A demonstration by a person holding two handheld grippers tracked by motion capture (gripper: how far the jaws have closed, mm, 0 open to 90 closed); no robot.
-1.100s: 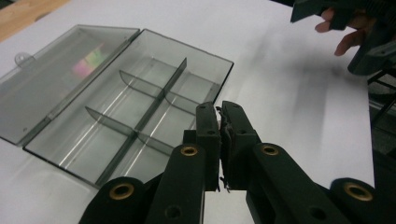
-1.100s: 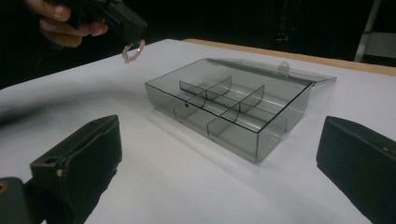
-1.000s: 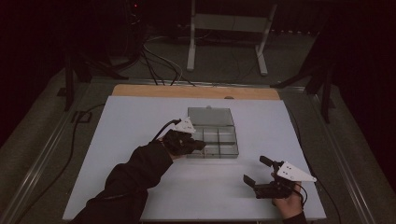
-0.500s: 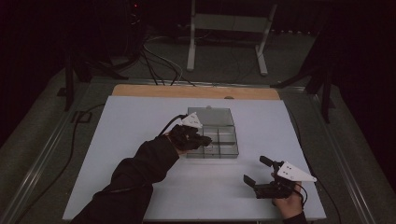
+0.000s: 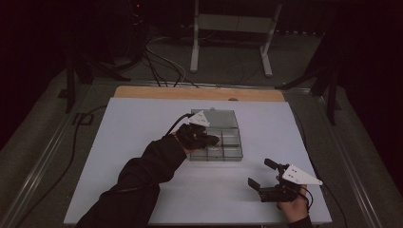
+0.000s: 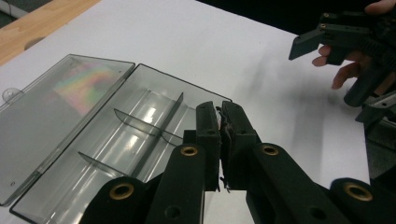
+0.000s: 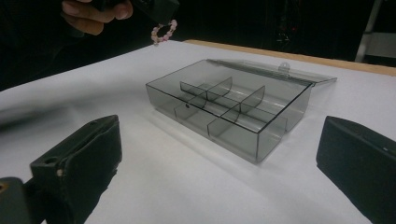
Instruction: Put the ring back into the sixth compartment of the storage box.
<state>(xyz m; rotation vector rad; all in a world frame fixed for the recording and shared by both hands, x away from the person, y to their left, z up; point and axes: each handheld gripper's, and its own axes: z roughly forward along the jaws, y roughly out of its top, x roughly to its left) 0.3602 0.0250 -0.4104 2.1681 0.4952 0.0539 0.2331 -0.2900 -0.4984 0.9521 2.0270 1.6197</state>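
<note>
A clear grey compartment box (image 5: 231,151) lies mid-table with its lid (image 5: 216,118) folded open behind it; it also appears in the left gripper view (image 6: 116,140) and the right gripper view (image 7: 233,107). My left gripper (image 5: 211,140) hovers over the box's left half, shut on a small pink bead bracelet (image 7: 163,31) that dangles from its tips. In its own view the jaws (image 6: 223,109) are pressed together on a thin strand. My right gripper (image 5: 260,173) rests open near the table's front right, pointing at the box, with nothing between its fingers (image 7: 79,158).
The white table top (image 5: 133,142) has a wooden strip (image 5: 199,92) along its far edge. Cables (image 5: 161,52) and a metal stand (image 5: 228,28) sit on the floor beyond. The box's compartments look empty.
My left gripper has moved right, from the box's left edge to above its compartments, carrying the bracelet. The right gripper has stayed put.
</note>
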